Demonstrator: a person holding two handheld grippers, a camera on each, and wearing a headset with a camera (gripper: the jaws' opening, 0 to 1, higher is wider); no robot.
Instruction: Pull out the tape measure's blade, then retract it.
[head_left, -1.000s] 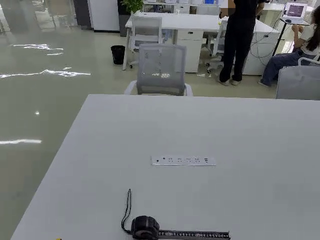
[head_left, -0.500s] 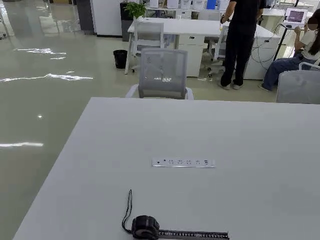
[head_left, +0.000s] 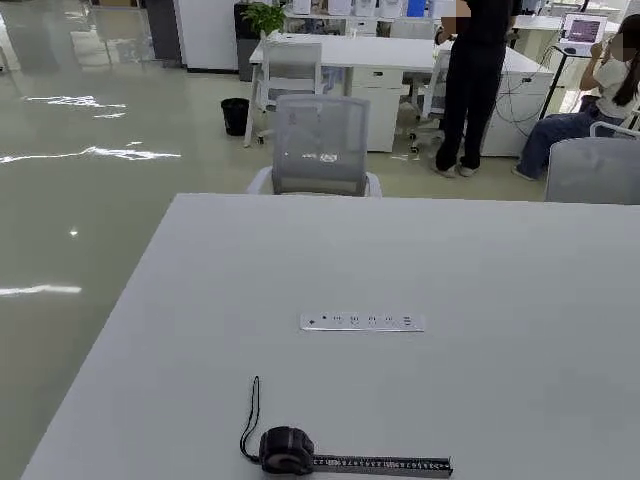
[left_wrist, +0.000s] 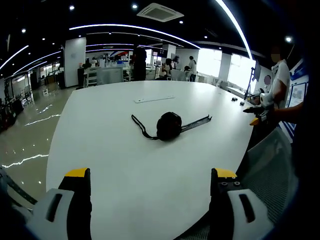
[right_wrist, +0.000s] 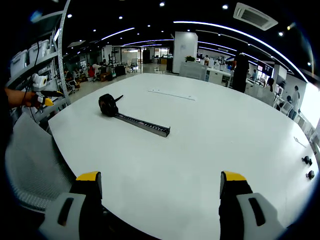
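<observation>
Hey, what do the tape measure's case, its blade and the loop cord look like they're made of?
The case is black, matte and rounded, likely plastic or rubber-coated. The blade is a thin, flat, dark strip with printed marks, lying straight; probably coated steel, though that's a guess. The loop cord is thin, black and limp; woven cord or rubber.

A power strip (head_left: 362, 322) is set flat in the white table (head_left: 520, 270); a grey chair (head_left: 320, 145) is placed at its far edge.

You've one tape measure (head_left: 288, 450), one power strip (head_left: 362, 322), one left hand-held gripper (left_wrist: 151, 173) and one right hand-held gripper (right_wrist: 161, 176).
</observation>
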